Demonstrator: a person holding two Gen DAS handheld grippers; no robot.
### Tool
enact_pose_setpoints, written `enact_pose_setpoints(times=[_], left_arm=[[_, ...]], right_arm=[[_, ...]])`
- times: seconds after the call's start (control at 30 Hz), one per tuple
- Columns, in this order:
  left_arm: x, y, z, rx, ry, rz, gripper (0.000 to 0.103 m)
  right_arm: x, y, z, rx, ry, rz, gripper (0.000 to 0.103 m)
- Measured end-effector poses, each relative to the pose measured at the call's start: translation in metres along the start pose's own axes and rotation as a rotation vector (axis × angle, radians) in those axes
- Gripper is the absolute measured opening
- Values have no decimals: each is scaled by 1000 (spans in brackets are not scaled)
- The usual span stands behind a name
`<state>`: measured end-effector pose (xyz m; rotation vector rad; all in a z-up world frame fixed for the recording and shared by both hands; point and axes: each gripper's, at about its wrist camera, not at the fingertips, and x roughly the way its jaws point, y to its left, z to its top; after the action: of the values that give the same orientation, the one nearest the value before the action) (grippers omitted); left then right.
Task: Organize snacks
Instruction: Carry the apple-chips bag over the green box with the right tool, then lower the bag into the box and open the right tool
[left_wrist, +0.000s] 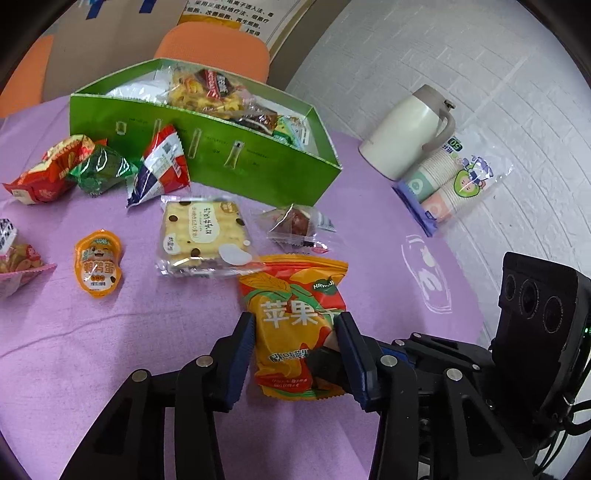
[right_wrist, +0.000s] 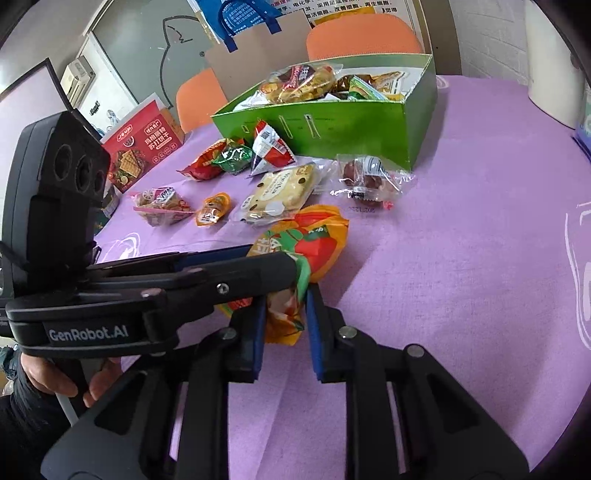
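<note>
An orange apple-snack bag (left_wrist: 291, 295) lies on the purple tablecloth (left_wrist: 110, 350). My left gripper (left_wrist: 295, 319) is shut on it, one blue pad pressed against each side. In the right wrist view the bag (right_wrist: 317, 243) has its crumpled near end pinched between my right gripper (right_wrist: 286, 306) fingers. That gripper's camera body (left_wrist: 535, 314) shows at the right of the left wrist view. The green box (left_wrist: 258, 162) behind holds several snack packs.
Loose on the cloth are a cracker pack (left_wrist: 205, 236), a clear pack of dates (left_wrist: 295, 223), an orange egg pack (left_wrist: 98, 264) and red and green packs (left_wrist: 103, 170). A thermos (left_wrist: 406, 129) and paper cups (left_wrist: 450, 181) stand at the right. A red box (right_wrist: 144, 144) is at the left.
</note>
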<state>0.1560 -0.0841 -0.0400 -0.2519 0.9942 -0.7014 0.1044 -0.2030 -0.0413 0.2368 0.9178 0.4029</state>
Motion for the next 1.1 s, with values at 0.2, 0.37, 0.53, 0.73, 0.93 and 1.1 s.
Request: enact_pose_setpoints(times=[0.2, 0.37, 0.53, 0.73, 0.93, 1.1], left_arm=[[-32, -18, 24, 47, -93, -36, 46], [-39, -21, 65, 36, -144, -52, 46], [-34, -27, 107, 73, -186, -16, 45], [-9, -12, 153, 46, -176, -9, 45], [29, 5, 172, 47, -129, 37, 45], [56, 25, 178, 25, -102, 104, 44]], right_arm=[[-34, 16, 18, -58, -102, -13, 22], [-39, 14, 51, -66, -181, -24, 22], [-31, 1, 90, -69, -254, -28, 22], [-8, -27, 132, -23, -282, -14, 22], [20, -53, 153, 20, -244, -11, 22], [51, -70, 157, 44, -188, -32, 23]])
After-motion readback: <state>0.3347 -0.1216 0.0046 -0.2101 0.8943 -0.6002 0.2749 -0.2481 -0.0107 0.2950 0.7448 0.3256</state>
